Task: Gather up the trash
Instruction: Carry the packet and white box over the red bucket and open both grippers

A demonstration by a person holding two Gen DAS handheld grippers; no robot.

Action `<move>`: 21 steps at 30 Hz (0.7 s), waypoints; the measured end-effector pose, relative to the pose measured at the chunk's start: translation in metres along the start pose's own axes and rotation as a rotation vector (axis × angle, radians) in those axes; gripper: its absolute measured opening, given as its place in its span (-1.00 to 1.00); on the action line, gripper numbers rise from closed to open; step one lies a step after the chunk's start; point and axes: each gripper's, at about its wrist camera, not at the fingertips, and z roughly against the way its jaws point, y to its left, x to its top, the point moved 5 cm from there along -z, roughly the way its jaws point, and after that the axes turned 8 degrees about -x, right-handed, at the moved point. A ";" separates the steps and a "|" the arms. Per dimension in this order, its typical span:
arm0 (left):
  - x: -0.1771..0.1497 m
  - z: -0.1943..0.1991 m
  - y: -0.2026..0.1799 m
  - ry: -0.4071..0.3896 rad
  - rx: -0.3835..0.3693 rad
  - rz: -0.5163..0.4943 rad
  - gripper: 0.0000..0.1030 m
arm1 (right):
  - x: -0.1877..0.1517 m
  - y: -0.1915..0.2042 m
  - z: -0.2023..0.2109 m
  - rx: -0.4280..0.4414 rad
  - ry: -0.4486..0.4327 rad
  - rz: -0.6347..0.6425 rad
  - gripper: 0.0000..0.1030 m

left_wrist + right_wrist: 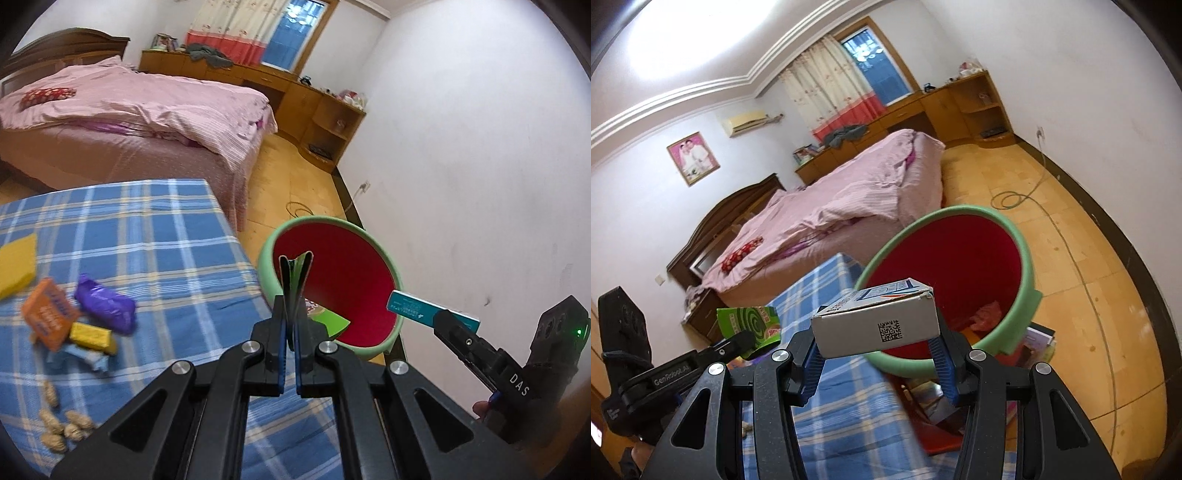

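My left jaws (pixel 291 314) are pinched tight on a flat green wrapper (pixel 750 326) printed with a spiral, held edge-on in front of the red bin (pixel 369 280) with its green rim. My right jaws (pixel 875 354) stand about half wide, clamped on a small grey-and-blue carton (pixel 875 317) bearing a square code, at the bin's near rim. "GenRobot.AI" and "DAS" mark my housings. More wrappers (pixel 103 304) lie on the checked counter (pixel 147 229).

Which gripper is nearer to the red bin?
Hard to call; the right looks slightly nearer. The right gripper holds a small box at the red bin rim. The left gripper, shut on a green flat packet, is beside the rim.
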 end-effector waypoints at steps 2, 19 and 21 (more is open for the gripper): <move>0.002 -0.015 -0.005 0.019 -0.005 -0.008 -0.97 | 0.001 -0.009 -0.004 -0.013 0.007 -0.009 0.02; 0.006 -0.125 -0.005 0.145 0.030 -0.024 -0.66 | 0.000 -0.052 -0.077 -0.080 0.100 0.042 0.04; 0.006 -0.129 -0.007 0.149 0.033 -0.015 -0.51 | 0.001 -0.055 -0.082 -0.068 0.107 0.048 0.05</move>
